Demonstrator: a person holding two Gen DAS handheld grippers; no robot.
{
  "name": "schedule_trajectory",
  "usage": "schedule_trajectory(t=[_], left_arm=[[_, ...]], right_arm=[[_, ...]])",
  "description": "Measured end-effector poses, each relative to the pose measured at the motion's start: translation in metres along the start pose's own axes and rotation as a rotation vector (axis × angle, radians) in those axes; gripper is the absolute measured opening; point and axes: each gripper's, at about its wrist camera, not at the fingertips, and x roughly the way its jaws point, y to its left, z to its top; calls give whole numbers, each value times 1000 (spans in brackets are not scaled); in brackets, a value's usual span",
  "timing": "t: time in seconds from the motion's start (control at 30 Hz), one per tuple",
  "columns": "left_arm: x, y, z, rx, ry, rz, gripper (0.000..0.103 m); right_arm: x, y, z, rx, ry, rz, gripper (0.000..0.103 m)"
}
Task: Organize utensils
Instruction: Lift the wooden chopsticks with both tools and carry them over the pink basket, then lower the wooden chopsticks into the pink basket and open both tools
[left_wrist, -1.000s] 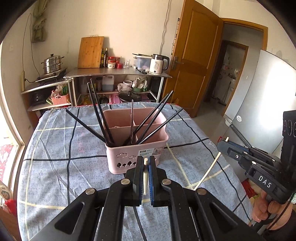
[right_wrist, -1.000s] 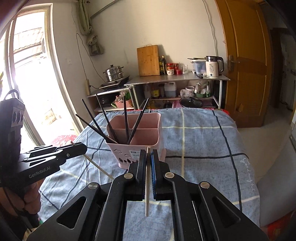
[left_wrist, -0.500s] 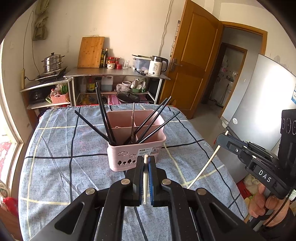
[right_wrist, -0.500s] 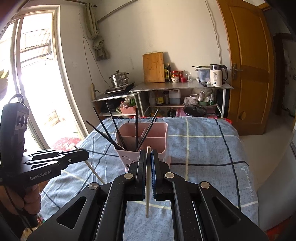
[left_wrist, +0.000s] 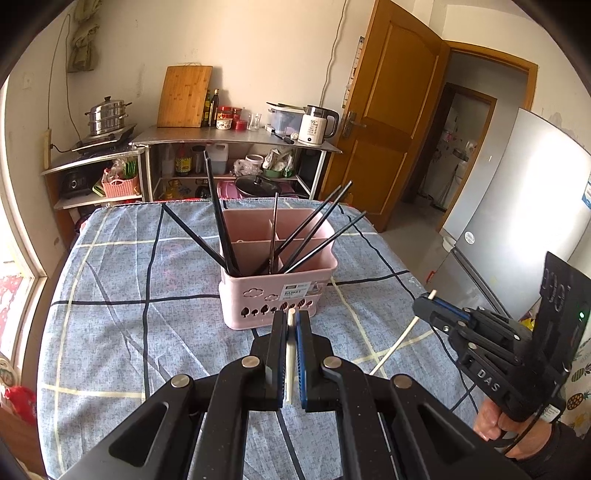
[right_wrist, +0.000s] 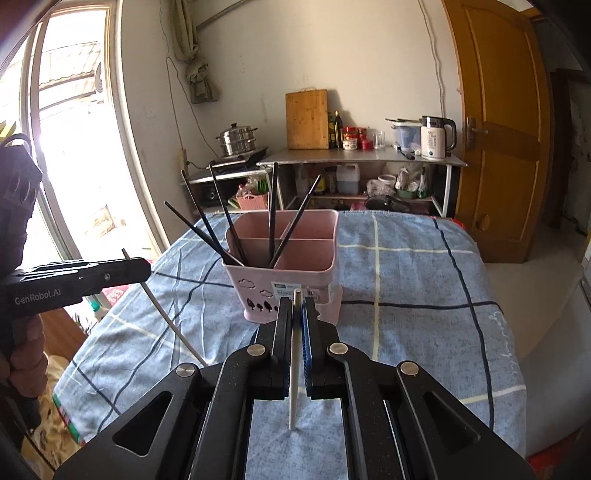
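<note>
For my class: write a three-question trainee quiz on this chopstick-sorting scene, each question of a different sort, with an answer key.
1. True or false: the left gripper is shut on a white chopstick.
2. What colour are the chopsticks already standing in the pink basket? A white, B black, C red.
3. Fill in: the right gripper holds a white ____.

Key: 1 true; 2 B; 3 chopstick.

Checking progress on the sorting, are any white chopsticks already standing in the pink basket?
No, the pink basket holds only black chopsticks; each gripper holds one white chopstick.
</note>
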Motion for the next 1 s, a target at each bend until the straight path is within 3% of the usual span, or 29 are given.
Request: schedule_trajectory(t=[0.43, 0.67, 1.0], left_arm=[[1, -8, -15, -3, 41, -17, 4], [-17, -7, 2, 1, -7, -11, 4], [-37, 4, 60, -5, -111, 15, 5]], right_arm=[[-37, 2, -12, -4, 30, 5, 5], [-53, 3, 20, 8, -57, 27, 5], [-43, 24, 75, 9, -200, 56, 5]])
